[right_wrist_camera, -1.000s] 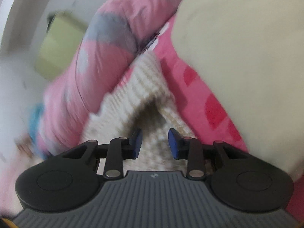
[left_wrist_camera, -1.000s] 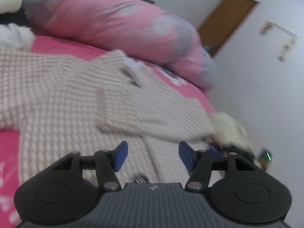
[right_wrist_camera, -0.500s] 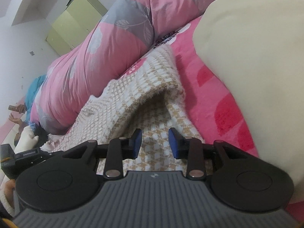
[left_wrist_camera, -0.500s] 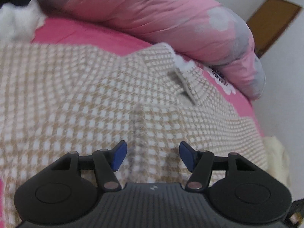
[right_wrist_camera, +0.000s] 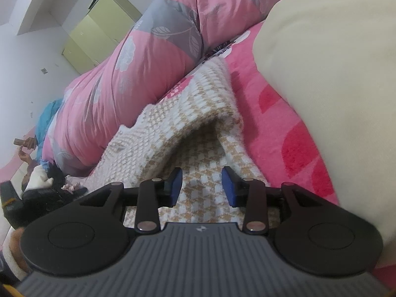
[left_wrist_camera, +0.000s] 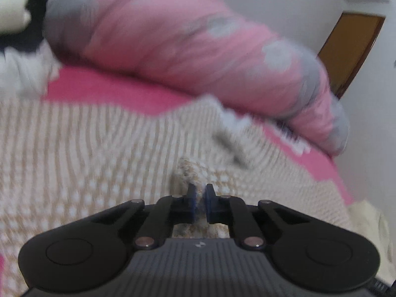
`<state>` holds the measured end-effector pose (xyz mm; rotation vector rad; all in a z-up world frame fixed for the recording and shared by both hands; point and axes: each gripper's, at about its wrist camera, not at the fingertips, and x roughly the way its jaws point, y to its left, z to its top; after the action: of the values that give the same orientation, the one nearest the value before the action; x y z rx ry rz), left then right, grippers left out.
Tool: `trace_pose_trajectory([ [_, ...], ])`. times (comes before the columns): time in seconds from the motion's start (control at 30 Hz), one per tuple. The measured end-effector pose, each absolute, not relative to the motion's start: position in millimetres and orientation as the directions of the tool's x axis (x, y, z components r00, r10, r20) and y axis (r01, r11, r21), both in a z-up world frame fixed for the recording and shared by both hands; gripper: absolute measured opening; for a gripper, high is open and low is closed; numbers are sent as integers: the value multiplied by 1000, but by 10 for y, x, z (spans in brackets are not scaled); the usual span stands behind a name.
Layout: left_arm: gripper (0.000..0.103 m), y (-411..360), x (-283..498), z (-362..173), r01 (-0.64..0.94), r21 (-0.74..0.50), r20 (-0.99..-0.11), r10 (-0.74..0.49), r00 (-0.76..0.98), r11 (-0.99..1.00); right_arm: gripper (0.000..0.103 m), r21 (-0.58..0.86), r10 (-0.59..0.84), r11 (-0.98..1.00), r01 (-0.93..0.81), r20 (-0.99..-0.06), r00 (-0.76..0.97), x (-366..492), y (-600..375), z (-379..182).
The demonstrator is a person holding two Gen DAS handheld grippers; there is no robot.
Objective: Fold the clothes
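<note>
Sweater: beige-and-white checked knit sweater (left_wrist_camera: 104,148) spread on pink bed cover (right_wrist_camera: 277,128).
Left gripper (left_wrist_camera: 200,199): fingers pinching raised sweater fold.
Right gripper (right_wrist_camera: 201,185): fingers apart, over sweater, gripping nothing.

The right gripper (right_wrist_camera: 201,186), fingers (right_wrist_camera: 174,185) apart, hovers over the checked sweater (right_wrist_camera: 173,123) on pink bedding (right_wrist_camera: 284,128).

A rolled pink-and-grey quilt (right_wrist_camera: 153,57) lies along the pink bed (right_wrist_camera: 279,133), a yellow-green wardrobe (right_wrist_camera: 99,29) behind, a brown door (left_wrist_camera: 349,49) opposite.
</note>
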<state>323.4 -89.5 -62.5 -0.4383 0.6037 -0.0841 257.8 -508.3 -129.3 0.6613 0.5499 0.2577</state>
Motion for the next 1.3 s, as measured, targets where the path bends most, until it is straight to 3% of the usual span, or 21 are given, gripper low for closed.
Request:
trace_pose_trajectory([
  [0.2, 7, -772, 3170, -256, -49, -370, -437, -127, 890, 928, 36, 644, 397, 763, -57, -397, 827, 2579, -5084, -1296],
  [0.37, 8, -647, 3195, -415, -118, -331, -496, -66, 866, 936, 36, 645, 398, 762, -57, -397, 827, 2583, -5085, -1301],
  [0.53, 8, -577, 3020, -423, -115, -348, -475, -69, 877, 930, 36, 646, 399, 761, -58, -396, 827, 2587, -5089, -1302],
  [0.77, 10, -446, 3086, -795, -164, -309, -589, -53, 806, 937, 36, 648, 402, 759, -61, -393, 827, 2596, -5095, -1305],
  [0.9, 29, -302, 2999, -835, -177, -355, -586, -71, 807, 918, 37, 649, 404, 758, -63, -392, 826, 2600, -5098, -1306],
  [1.07, 32, -47, 2748, -660, -197, -407, -510, -43, 859, 892, 37, 651, 406, 756, -65, -390, 826, 2602, -5101, -1307],
  [1.17, 44, -196, 2745, -592, -65, -446, -458, -165, 873, 893, 37, 652, 407, 756, -65, -390, 826, 2600, -5099, -1307],
  [1.23, 70, -355, 2830, -645, 61, -501, -434, -311, 845, 864, 38, 653, 410, 754, -67, -388, 825, 2599, -5102, -1306],
  [1.3, 69, -471, 2911, -857, 61, -543, -447, -350, 823, 837, 42, 660, 420, 748, -75, -383, 822, 2601, -5107, -1303],
])
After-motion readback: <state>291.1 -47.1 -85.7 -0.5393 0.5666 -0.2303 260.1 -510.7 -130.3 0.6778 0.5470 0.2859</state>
